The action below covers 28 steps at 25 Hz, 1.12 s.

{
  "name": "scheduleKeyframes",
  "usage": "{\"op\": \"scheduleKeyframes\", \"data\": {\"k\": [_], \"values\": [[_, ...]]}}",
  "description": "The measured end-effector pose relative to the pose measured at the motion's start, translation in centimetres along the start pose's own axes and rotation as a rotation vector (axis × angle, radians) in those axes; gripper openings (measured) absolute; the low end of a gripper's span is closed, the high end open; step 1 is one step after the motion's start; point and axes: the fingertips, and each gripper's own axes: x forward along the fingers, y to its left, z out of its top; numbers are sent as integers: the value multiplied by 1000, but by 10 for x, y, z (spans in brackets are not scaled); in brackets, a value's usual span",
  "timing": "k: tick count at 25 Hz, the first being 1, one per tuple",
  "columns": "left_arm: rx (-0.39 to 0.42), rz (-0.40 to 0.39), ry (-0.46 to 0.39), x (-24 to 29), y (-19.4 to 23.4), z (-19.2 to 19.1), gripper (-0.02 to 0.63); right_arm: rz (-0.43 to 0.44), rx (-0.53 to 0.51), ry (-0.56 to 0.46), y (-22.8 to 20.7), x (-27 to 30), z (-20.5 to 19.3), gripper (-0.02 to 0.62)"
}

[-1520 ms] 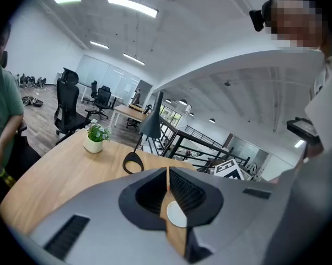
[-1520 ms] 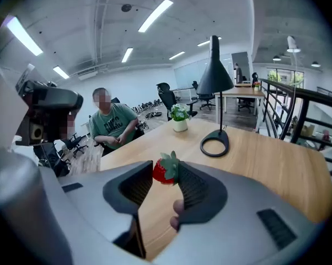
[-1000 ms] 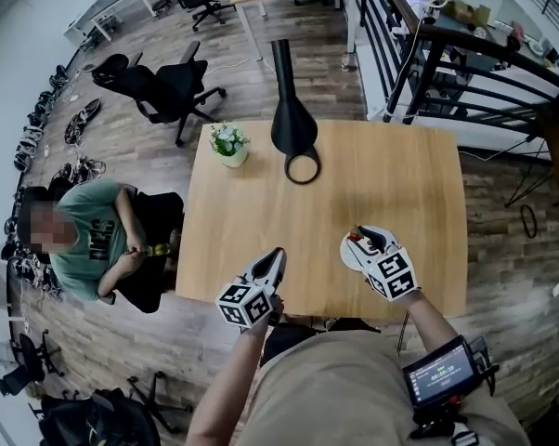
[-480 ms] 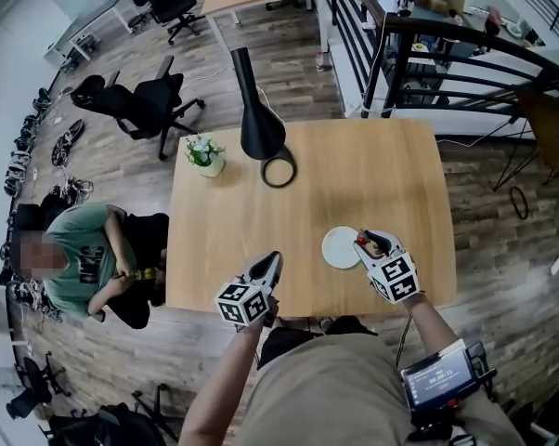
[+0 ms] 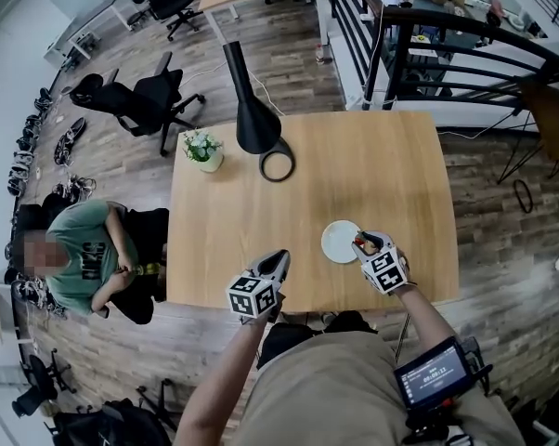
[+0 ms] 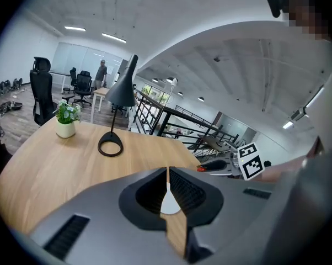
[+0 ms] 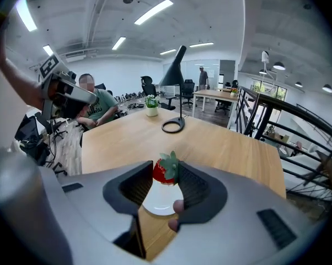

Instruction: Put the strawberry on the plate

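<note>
Light wood tabletop [image 5: 372, 184], and pretty much everything that matters is down at your near right corner of it. Your right gripper [image 5: 365, 242] has its fingers pinching the strawberry [image 7: 166, 170]: the red body is squeezed between the two pads and the green leafy cap is in plain sight. Looking along the jaws, the small white plate [image 5: 338, 242] shows right under the berry. From your head camera the fingertips sit at the plate's right rim. I honestly can't tell if the berry is touching the plate or just hanging over it.

Your left gripper [image 5: 279, 257] is over at the near edge of the table, off to the left of the plate and clear of it. Its fingers are pressed together with only a thin seam between them, and there's nothing in there.

Farther up the table you've got the black lamp [image 5: 250, 110], with its ring-shaped base [image 5: 277, 166] resting on the wood, and a little potted plant [image 5: 203, 150] in a white pot just to the lamp's left, near the far left corner. Both are well apart from the plate.

Off the table on your left, a person in a green shirt [image 5: 84, 254] is sitting. A black office chair [image 5: 140, 105] stands beyond them, and a dark railing [image 5: 409, 40] runs past the far right side.
</note>
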Motion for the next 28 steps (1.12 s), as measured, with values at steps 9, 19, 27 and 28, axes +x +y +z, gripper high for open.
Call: {"op": "scheduleKeyframes", "data": {"k": [9, 19, 27, 28], "values": [[14, -8, 47, 18, -8, -13, 4, 56, -17, 159, 7, 51, -46, 149], [10, -13, 68, 24, -16, -24, 3, 87, -34, 287, 14, 93, -87, 150], [-10, 10, 72, 15, -9, -34, 4, 63, -25, 346, 6, 117, -110, 150], [-12, 13, 72, 13, -7, -34, 5, 62, -16, 352, 5, 120, -112, 150]]}}
